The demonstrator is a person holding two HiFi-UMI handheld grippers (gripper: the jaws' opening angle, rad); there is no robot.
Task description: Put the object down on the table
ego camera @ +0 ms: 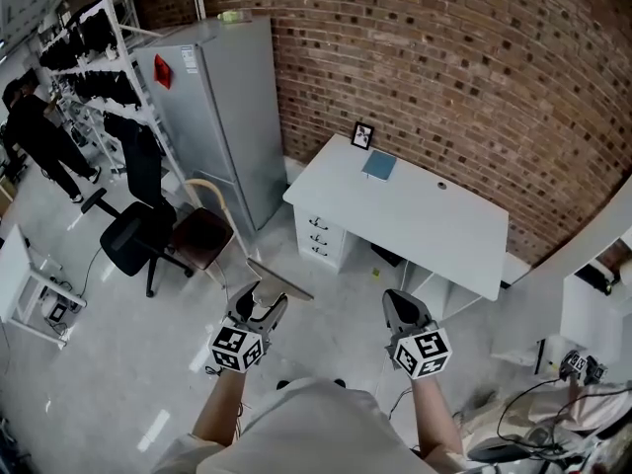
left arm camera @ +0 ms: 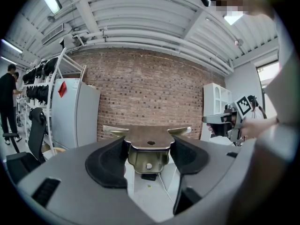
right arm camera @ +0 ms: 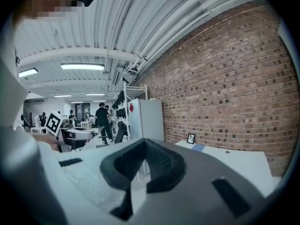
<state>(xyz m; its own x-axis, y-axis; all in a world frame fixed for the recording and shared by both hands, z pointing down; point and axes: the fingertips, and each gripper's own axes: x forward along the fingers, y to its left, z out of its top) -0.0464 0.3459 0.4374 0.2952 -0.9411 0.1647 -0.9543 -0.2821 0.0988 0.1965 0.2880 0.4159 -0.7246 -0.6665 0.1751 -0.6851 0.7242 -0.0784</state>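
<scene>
A flat brown-grey metal bracket (ego camera: 281,281) with a bent tab juts forward from my left gripper (ego camera: 259,306), well above the floor. In the left gripper view the bracket (left arm camera: 150,137) sits between the two black pads (left arm camera: 107,165), which press on its sides, so the left gripper (left arm camera: 150,148) is shut on it. My right gripper (ego camera: 403,309) hangs beside it, shut and empty; its pads (right arm camera: 159,161) meet at the tips. The white table (ego camera: 434,230) stands ahead against the brick wall, about a step away from both grippers.
On the table lie a blue book (ego camera: 378,166) and a small picture frame (ego camera: 362,135) near the wall. A grey cabinet (ego camera: 222,117) stands left of the table, with a black office chair (ego camera: 133,235) and a brown chair (ego camera: 202,232) in front. A person (ego camera: 39,136) stands far left.
</scene>
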